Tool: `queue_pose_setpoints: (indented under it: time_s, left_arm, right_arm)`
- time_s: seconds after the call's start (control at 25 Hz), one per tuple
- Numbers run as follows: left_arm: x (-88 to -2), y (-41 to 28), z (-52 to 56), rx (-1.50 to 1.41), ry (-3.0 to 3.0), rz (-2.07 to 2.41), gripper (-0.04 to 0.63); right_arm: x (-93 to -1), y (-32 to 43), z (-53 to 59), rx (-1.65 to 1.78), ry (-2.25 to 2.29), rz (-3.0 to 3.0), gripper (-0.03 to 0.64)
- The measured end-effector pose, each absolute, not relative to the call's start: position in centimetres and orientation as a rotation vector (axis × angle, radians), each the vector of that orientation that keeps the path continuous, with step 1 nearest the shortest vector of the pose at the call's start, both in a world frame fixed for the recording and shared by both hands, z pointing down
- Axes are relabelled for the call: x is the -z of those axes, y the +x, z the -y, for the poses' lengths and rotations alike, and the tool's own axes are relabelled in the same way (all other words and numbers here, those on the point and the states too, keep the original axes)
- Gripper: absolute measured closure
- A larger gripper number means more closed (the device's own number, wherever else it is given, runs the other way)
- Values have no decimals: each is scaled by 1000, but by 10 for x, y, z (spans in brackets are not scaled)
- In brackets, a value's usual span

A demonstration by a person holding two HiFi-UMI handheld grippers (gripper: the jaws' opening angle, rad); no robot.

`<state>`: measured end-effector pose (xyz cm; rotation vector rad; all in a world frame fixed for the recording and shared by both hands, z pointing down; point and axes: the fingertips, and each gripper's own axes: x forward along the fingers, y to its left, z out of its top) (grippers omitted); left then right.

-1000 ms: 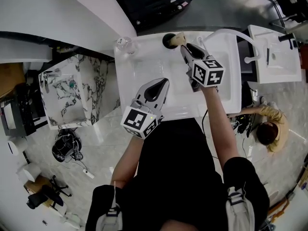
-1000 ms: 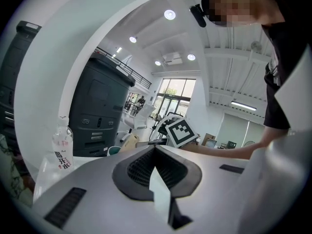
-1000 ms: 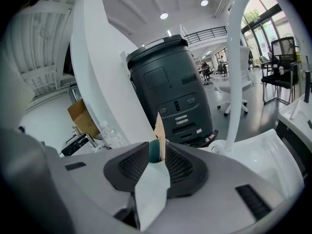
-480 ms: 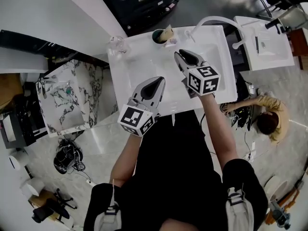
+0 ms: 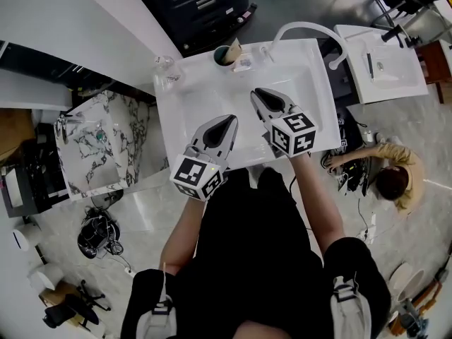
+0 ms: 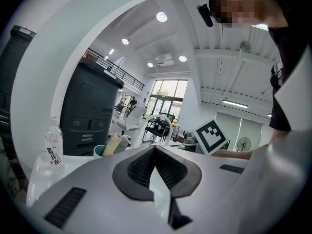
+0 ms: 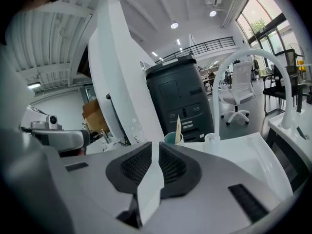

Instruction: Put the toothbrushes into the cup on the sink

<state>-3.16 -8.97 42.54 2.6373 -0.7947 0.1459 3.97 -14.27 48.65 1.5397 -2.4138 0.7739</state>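
Both tools hover empty over the white sink point(image 5: 189, 99)

The left tool point(image 5: 230, 119) has its jaws pressed together at the tips, with nothing between them. The right tool point(image 5: 257, 92), beside it over the basin, shows a thin slit between its jaws and also holds nothing. The cup point(image 5: 222, 57) stands on the sink's back rim, near the arched faucet point(image 5: 308, 28). A tan toothbrush point(image 5: 235, 46) leans upright in the cup. A clear bottle point(image 5: 164, 66) stands at the rim's left corner.

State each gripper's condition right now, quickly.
Left gripper: closed, holding nothing.
Right gripper: open by a narrow gap, holding nothing.
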Motion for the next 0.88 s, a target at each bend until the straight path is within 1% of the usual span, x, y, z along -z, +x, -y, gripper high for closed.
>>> queue_pose_setpoints:
  time_s: [0.2,0.6,0.88]
  left_arm:
    - [-422,-19,72,-151,2617,857,581]
    - [-413,15,-2,-160,2606,934,581]
    - [-411,32,-52,-145,2591,1012,581]
  right_arm:
    - [-479,49,117,-771,1482,2466,561]
    - [-461,73,43,-760,1367,2568,575]
    - [-441,92,-11,-672,1315,2634,581]
